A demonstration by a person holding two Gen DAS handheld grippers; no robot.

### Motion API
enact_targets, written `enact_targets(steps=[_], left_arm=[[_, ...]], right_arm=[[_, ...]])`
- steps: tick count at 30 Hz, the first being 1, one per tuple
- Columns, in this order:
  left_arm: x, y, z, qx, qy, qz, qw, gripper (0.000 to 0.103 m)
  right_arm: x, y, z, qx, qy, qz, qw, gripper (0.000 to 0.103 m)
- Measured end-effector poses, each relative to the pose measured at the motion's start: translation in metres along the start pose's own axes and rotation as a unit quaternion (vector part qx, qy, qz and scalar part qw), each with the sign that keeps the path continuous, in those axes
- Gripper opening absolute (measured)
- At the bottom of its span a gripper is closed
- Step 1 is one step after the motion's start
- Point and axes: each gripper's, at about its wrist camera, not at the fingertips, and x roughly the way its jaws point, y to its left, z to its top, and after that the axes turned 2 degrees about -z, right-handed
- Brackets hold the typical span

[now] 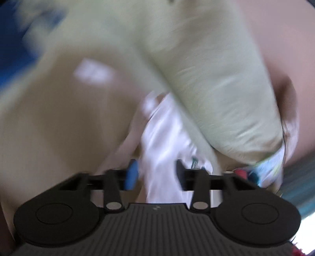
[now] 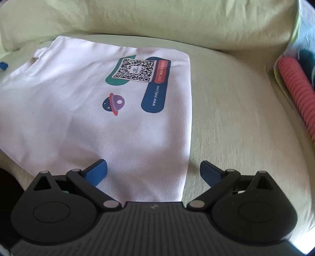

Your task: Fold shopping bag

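Observation:
A white shopping bag lies flat on a pale green cushion. It carries a printed QR code, coloured shapes and a small planet. My right gripper hovers over the bag's near right corner, open wide, with nothing between its blue pads. The left wrist view is heavily blurred. There a bunched strip of the bag's white fabric runs between the fingers of my left gripper. Those fingers stand apart around the strip, and no clear pinch shows.
A green back cushion rises behind the bag. At the right edge lie a pink ribbed roll and a patterned blue cloth. In the left wrist view a green bolster crosses the frame, with a blue blur at upper left.

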Motion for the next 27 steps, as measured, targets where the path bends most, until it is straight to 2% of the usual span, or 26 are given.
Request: enact_targets(steps=[2,3,5,9,10,12,14,16,17,18,19,20,21,22,23,24,25,27], left_arm=[[0.003,0.029,-0.01,-0.098,0.005,-0.016,0.995,0.054],[0.004,0.036,-0.013,-0.125,0.006,-0.03,0.9917,0.054],[0.007,0.049,-0.017,-0.193,-0.014,-0.064,0.9791,0.055],[0.026,0.051,-0.018,-0.228,-0.026,-0.068,0.9709,0.057],[0.036,0.052,-0.017,-0.244,-0.026,-0.079,0.9662,0.057],[0.043,0.06,-0.015,-0.256,-0.026,-0.088,0.9625,0.057],[0.058,0.068,-0.014,-0.275,-0.026,-0.076,0.9581,0.057],[0.063,0.07,-0.007,-0.285,-0.019,-0.076,0.9552,0.048],[0.063,0.065,0.0,-0.266,-0.022,-0.064,0.9617,0.044],[0.06,0.058,0.006,-0.233,-0.028,-0.05,0.9708,0.015],[0.054,0.042,0.016,-0.166,-0.037,-0.031,0.985,0.009],[0.048,0.023,0.027,-0.089,-0.047,-0.01,0.9949,0.002],[0.041,0.005,0.037,-0.012,-0.057,0.01,0.9983,0.001],[0.032,-0.018,0.04,0.076,-0.067,0.018,0.9946,0.002],[0.023,-0.042,0.041,0.167,-0.077,0.023,0.9827,0.004],[0.017,-0.063,0.028,0.282,-0.103,0.052,0.9524,0.013],[0.012,-0.084,0.011,0.4,-0.131,0.088,0.903,0.023],[0.02,-0.085,-0.013,0.507,-0.137,0.157,0.8362,0.035]], right_arm=[[-0.002,0.004,-0.001,-0.013,-0.002,-0.001,1.0,0.098],[-0.002,0.005,-0.001,-0.015,-0.003,0.001,1.0,0.098],[-0.002,0.003,-0.002,-0.007,-0.002,0.005,1.0,0.099],[-0.002,0.001,-0.004,0.002,-0.002,0.008,1.0,0.1],[-0.002,0.001,-0.004,0.002,-0.003,0.007,1.0,0.101],[-0.001,0.001,-0.005,0.004,-0.004,0.007,1.0,0.101],[0.0,0.0,-0.005,0.009,-0.003,0.008,1.0,0.101],[0.0,0.0,-0.006,0.013,-0.001,0.009,1.0,0.101],[0.0,-0.001,-0.006,0.016,0.0,0.01,1.0,0.101],[0.001,-0.001,-0.006,0.018,0.001,0.01,1.0,0.1],[0.001,-0.002,-0.006,0.021,0.003,0.01,1.0,0.1],[0.002,-0.003,-0.006,0.027,0.007,0.013,1.0,0.1],[0.002,-0.004,-0.005,0.033,0.01,0.015,0.999,0.1],[0.003,-0.004,-0.005,0.034,0.012,0.015,0.999,0.1],[0.003,-0.004,-0.005,0.034,0.012,0.015,0.999,0.1],[0.003,-0.002,-0.004,0.032,0.01,0.016,0.999,0.1],[0.003,-0.001,-0.004,0.032,0.011,0.017,0.999,0.1],[0.003,0.004,-0.003,0.027,0.013,0.012,0.999,0.1]])
